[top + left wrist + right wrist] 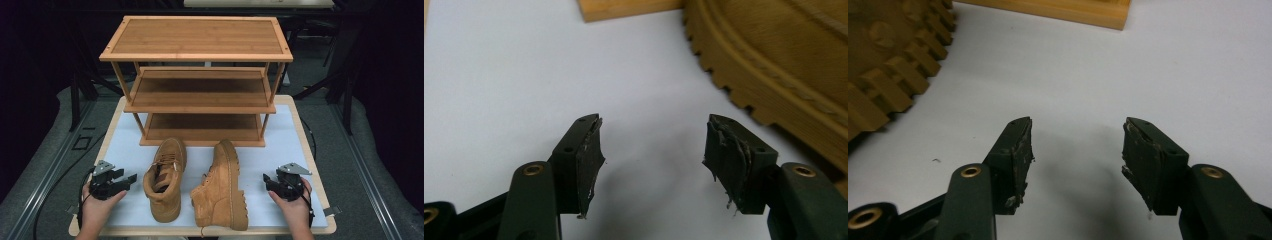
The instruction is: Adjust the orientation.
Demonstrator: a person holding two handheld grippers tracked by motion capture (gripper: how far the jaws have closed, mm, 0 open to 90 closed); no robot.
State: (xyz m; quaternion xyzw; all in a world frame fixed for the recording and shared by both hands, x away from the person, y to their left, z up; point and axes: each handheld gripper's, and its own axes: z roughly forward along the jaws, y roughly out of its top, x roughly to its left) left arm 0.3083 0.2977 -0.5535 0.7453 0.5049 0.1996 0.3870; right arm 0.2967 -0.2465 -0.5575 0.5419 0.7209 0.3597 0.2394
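Tan boots: left boot [165,180] upright, right boot [223,190] on its side, both on the white table [125,150] before the wooden rack [200,80].
Left gripper [131,178]: jaws wide, empty, left of the boots.
Right gripper [266,181]: jaws wide, empty, right of the boots.

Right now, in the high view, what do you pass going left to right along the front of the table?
left gripper → upright boot → boot tipped on its side → right gripper

Two tan boots [197,182] lie on a white table top [295,145] before a brown wooden rack [200,75]; both grippers are black.
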